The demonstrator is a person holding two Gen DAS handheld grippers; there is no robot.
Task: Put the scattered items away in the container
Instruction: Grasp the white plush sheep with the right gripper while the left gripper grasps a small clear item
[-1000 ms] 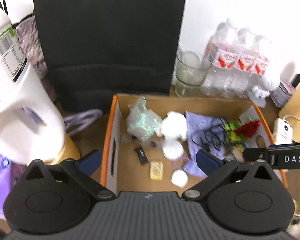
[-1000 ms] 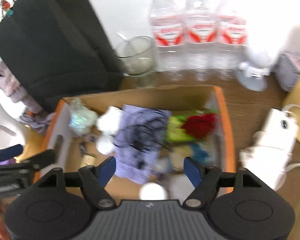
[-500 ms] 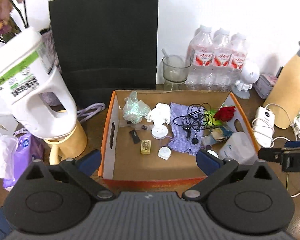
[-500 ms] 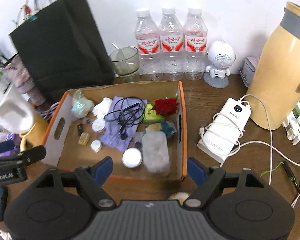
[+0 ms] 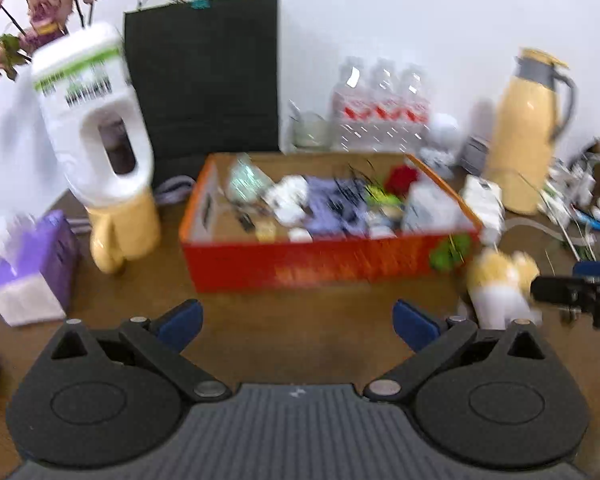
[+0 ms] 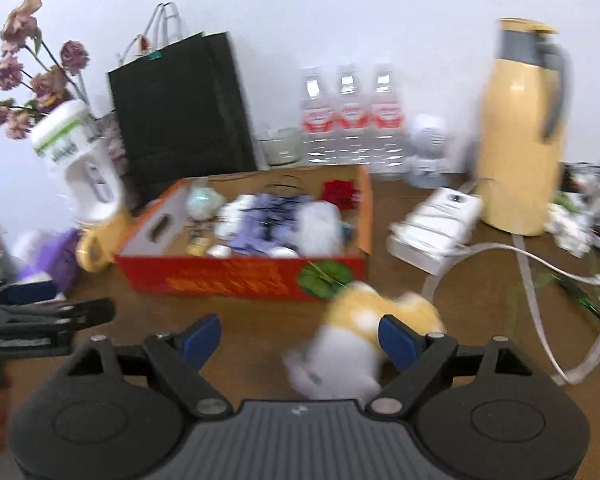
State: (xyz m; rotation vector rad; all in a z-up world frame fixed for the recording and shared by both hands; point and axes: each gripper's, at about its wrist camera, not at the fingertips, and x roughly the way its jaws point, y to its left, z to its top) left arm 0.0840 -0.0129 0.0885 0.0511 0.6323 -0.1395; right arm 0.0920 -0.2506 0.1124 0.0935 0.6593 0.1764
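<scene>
Pulled back and low to the wooden table [image 5: 292, 344] since half a second ago. Left gripper [image 5: 296, 320], right gripper [image 6: 300, 334] — both spread wide, holding nothing. Yellow-white plush toy [image 6: 364, 340] near right gripper's right finger; orange-red box [image 6: 244, 272] beyond — full.

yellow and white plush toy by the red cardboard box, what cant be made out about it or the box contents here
- Yellow and white plush toy: right wrist view, motion blur smears its face and shape; the right gripper finger covers one edge.
- Same toy, left wrist view: blurred, details unreadable.
- Small items inside the red cardboard box: both views, blurred and too small to identify.
- Box front print: smeared, unreadable.
</scene>
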